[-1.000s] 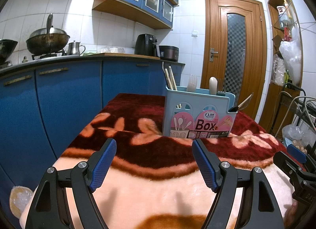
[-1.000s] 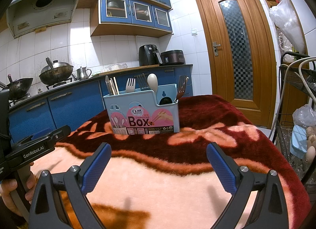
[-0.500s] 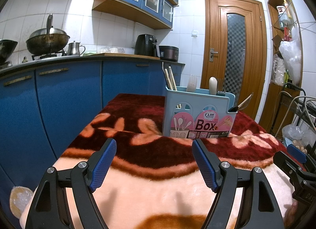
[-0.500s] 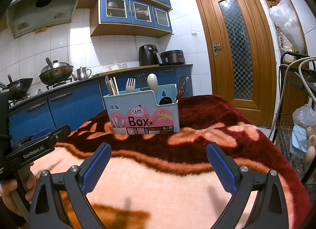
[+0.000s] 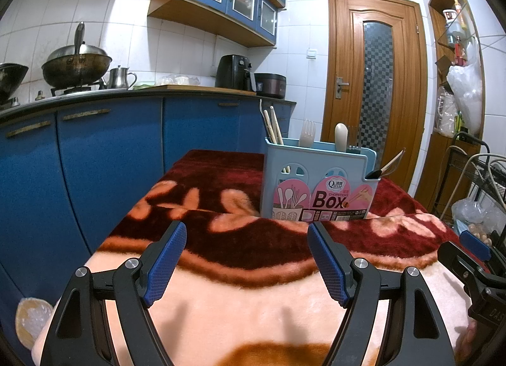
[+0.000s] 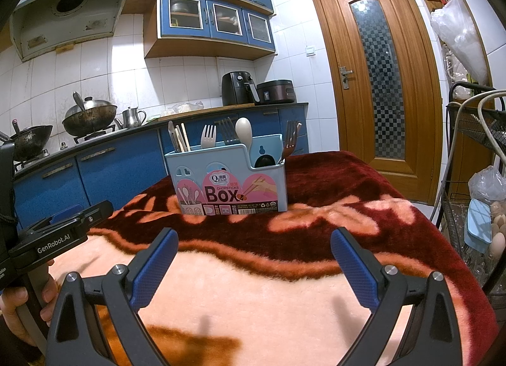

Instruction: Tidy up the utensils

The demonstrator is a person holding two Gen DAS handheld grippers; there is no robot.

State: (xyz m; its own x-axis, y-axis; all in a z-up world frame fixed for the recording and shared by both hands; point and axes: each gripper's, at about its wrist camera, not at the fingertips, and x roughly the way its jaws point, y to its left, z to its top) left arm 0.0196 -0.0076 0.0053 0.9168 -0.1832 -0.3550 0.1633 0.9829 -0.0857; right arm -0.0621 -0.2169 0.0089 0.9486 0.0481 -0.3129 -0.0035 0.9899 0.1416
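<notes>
Nearest camera, left gripper [image 5: 246, 236] hovering over plush blanket [image 5: 253, 296], blue-padded fingers [image 5: 166, 258] standing wide apart, gripping nothing. Right gripper [image 6: 254, 242] likewise hovering, fingers spread wide, empty. Person's hand [image 6: 22, 306] gripping left tool's handle at right view's lower left. Farther on, pale blue utensil box [image 6: 231, 182] sitting upright on blanket's dark red part, well apart from both grippers, holding chopsticks [image 6: 182, 141], forks [image 6: 208, 137], cream spoon [image 6: 243, 130]. Beyond, blue kitchen cabinets [image 5: 104, 157] and wooden door [image 6: 376, 75] standing behind.

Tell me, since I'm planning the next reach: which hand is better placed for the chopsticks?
Probably left. The chopsticks stand at the holder's left end, nearer the left gripper; both grippers are open and empty.
</notes>
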